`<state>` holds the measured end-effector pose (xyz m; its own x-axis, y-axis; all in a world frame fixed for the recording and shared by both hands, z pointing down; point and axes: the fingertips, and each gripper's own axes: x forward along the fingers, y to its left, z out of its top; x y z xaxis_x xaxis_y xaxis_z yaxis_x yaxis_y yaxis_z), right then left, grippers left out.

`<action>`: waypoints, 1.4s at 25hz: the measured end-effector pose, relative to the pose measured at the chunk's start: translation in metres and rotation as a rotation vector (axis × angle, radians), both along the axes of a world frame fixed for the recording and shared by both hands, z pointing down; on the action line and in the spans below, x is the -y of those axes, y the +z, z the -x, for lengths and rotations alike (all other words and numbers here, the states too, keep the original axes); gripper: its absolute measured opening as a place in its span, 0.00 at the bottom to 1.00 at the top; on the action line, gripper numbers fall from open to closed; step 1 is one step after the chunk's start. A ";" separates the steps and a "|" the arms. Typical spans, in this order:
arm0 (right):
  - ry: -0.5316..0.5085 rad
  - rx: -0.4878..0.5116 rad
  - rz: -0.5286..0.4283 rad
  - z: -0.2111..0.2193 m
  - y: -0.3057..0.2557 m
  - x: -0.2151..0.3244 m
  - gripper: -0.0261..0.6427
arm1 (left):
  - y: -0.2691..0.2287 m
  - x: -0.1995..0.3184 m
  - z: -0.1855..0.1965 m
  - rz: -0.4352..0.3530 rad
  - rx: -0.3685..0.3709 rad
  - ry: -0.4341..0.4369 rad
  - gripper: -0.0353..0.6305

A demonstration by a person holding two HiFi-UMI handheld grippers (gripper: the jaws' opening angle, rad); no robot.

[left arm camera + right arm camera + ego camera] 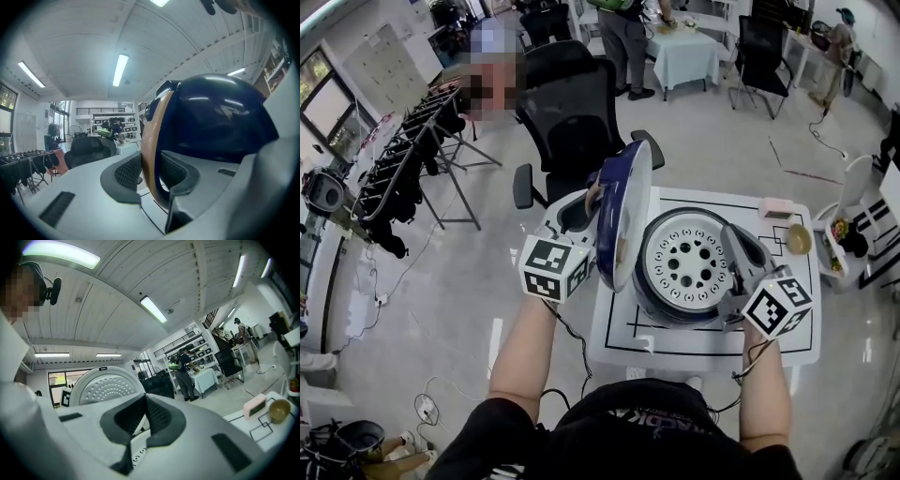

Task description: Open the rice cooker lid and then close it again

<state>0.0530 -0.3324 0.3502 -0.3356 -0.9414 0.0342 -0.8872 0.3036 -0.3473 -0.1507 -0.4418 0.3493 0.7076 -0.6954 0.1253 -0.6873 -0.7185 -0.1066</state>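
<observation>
The dark blue rice cooker stands on a white table. A round perforated plate shows in its open top. Its lid is raised, standing nearly upright at the cooker's left. My left gripper is shut on the lid's tan rim; in the left gripper view the rim runs between the pads, and the blue lid fills the right. My right gripper is shut and holds nothing, close by the cooker's right front. In the right gripper view the lid's perforated inner face shows beyond the jaws.
A pink box and a small bowl sit at the table's back right. A black office chair stands behind the table, and a rack of dark gear at the left. People stand at a table far back.
</observation>
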 end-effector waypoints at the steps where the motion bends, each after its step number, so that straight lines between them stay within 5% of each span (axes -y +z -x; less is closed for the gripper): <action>1: 0.001 -0.001 0.000 0.001 0.000 0.000 0.04 | 0.000 0.000 -0.001 -0.001 -0.002 0.001 0.22; 10: -0.009 -0.015 -0.003 0.011 -0.004 0.000 0.04 | -0.003 -0.002 0.000 -0.067 0.038 -0.007 0.26; 21: -0.079 -0.073 -0.035 0.026 -0.010 -0.021 0.04 | -0.003 -0.028 0.045 -0.010 -0.004 -0.128 0.44; 29: -0.157 -0.100 -0.072 0.023 -0.015 -0.068 0.04 | -0.018 -0.105 0.069 -0.008 -0.031 -0.251 0.51; 35: -0.221 -0.112 -0.085 0.018 -0.016 -0.119 0.04 | -0.025 -0.188 0.042 -0.002 -0.037 -0.253 0.53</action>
<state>0.0352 -0.2138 0.3340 -0.5322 -0.8466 0.0070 -0.8276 0.5184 -0.2153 -0.1925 -0.2540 0.3243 0.5150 -0.8513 0.1009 -0.8488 -0.5228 -0.0789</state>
